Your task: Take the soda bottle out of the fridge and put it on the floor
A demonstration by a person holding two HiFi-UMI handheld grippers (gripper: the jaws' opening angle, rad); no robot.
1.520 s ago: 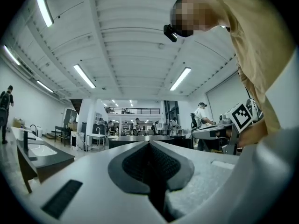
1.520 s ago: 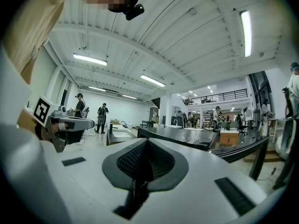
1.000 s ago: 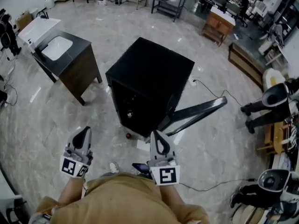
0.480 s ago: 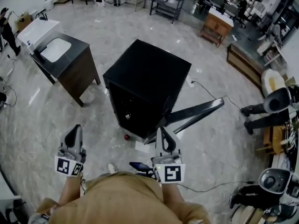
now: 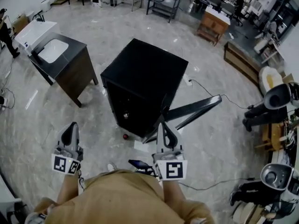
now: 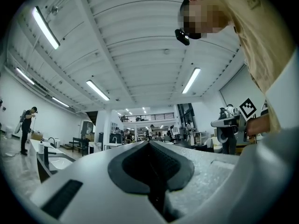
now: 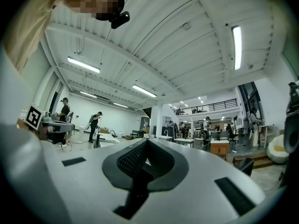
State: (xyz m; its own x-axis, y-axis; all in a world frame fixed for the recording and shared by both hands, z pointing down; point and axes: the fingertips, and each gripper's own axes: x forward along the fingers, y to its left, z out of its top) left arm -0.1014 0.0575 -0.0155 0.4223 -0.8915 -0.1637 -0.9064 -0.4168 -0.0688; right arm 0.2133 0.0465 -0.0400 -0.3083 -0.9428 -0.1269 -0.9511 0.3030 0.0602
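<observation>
Open black fridge: 1 small pale thing inside, red object outside.

The black fridge stands in the middle of the room, with its open front turned toward the person. Its door is swung out to the right and bars that side. At the left stands a dark sink cabinet, and a bare strip of floor stays free between the two. Just before the opening lie a small red thing and a white sheet. A cable runs beyond the door.
</observation>
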